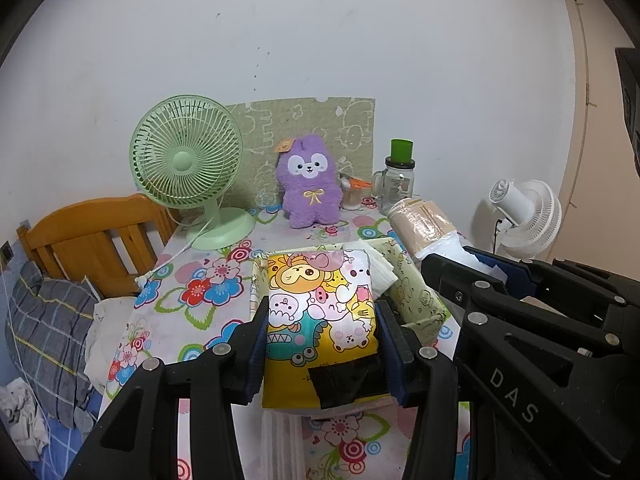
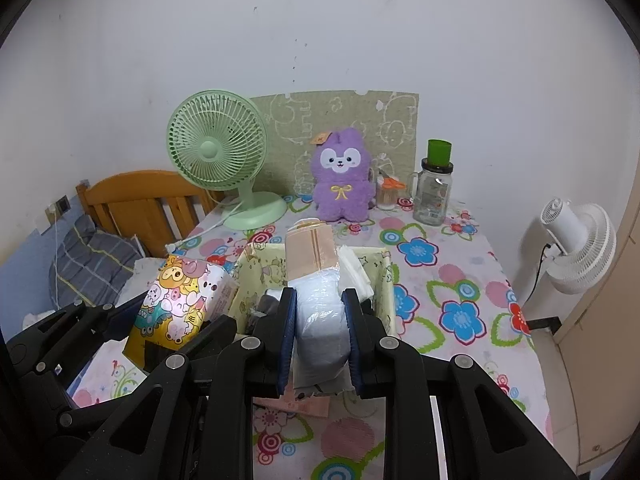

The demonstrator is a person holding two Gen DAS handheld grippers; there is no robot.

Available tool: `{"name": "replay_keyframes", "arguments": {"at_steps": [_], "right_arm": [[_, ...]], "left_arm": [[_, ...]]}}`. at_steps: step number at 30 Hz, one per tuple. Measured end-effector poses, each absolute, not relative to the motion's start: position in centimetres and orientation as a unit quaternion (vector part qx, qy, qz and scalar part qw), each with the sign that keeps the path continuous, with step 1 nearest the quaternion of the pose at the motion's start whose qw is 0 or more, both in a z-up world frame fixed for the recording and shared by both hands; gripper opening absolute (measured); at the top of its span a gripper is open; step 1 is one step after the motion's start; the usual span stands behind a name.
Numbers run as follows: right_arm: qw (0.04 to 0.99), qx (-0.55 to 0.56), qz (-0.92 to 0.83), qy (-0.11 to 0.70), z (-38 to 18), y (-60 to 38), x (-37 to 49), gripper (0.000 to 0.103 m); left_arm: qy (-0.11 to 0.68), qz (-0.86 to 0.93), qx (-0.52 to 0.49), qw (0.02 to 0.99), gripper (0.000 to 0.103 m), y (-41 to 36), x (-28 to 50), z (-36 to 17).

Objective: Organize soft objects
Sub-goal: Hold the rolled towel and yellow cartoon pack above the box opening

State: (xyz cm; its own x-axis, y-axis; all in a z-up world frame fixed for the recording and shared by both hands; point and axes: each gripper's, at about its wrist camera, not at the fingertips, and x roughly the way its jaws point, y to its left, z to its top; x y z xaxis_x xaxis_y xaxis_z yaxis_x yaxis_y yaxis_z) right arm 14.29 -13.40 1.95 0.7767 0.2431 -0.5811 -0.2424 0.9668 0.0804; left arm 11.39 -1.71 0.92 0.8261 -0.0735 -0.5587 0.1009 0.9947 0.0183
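2 fans: 1 green on the table, 1 white beside it. 1 purple plush toy, 1 glass jar w/ green cap, 1 fabric bin, 1 cartoon tissue pack, 1 beige-and-white pack. 2 grippers, left & right.

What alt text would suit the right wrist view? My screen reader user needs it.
The right hand-held gripper squeezes a clear plastic pack over a fabric basket on a flowered table. The left hand-held gripper holds a cartoon tissue pack beside it. Behind stand a green fan and purple plush toy.
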Motion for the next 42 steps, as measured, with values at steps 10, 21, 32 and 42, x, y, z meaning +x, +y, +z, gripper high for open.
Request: {"name": "replay_keyframes", "arguments": {"at_steps": [10, 21, 32, 42], "right_arm": [[0.94, 0.0, 0.135, 0.315, 1.5, -12.9, 16.8, 0.026], [0.934, 0.003, 0.147, 0.325, 0.5, -12.6, 20.0, 0.026], [0.928, 0.014, 0.15, 0.342, -1.0, -13.1, 22.8, 0.026], [0.92, 0.014, 0.15, 0.362, -2.7, -13.3, 24.9, 0.026]], "left_arm": [[0.299, -0.04, 0.024, 0.953, 0.049, -1.4, 13.9, 0.6], [0.311, -0.029, 0.024, 0.95, 0.049, -1.1, 16.8, -0.1], [0.327, -0.032, 0.023, 0.944, 0.05, -1.4, 19.5, -1.5], [0.349, -0.035, 0.017, 0.936, 0.052, -1.6, 22.2, -3.5]]}}
